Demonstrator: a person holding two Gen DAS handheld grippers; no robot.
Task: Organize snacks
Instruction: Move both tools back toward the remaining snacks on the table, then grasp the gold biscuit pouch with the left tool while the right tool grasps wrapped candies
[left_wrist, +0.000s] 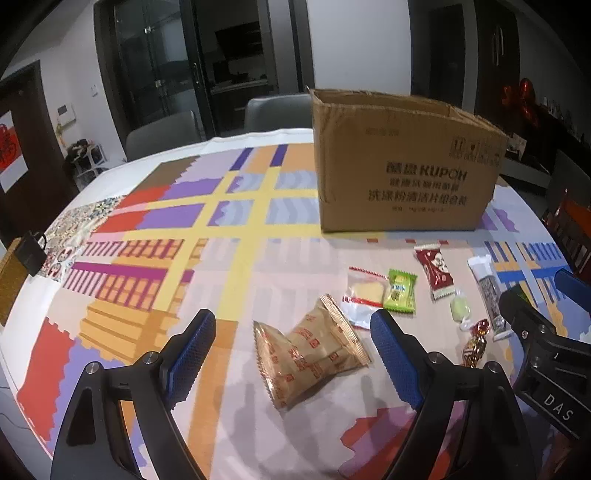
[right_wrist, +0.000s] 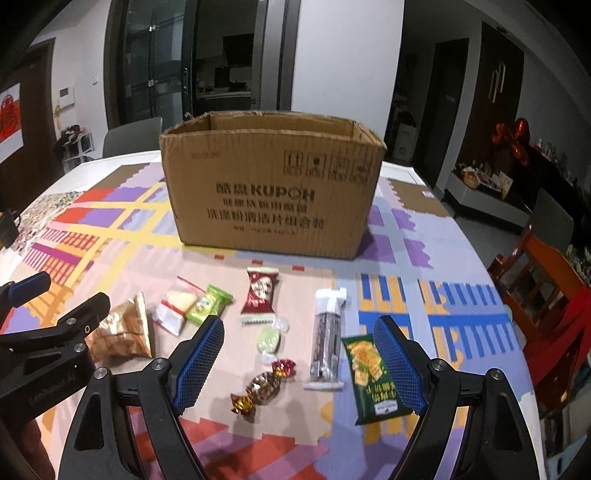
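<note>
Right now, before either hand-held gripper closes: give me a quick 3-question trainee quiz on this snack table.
1. True or false: the cardboard box is open at the top.
2. Which snack lies between the left hand-held gripper fingers? A red packet B brown packet C green cracker packet
3. Fill in: the right hand-held gripper jaws are ____.

Key:
1. True.
2. B, the brown packet; nothing pinches it.
3. Open, above the gold-wrapped candy and dark bar.

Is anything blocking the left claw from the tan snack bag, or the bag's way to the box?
Nothing visible. The open left claw hangs over the tan bag with no other snack between. Bare tablecloth runs from the bag to the open-topped box.
</note>
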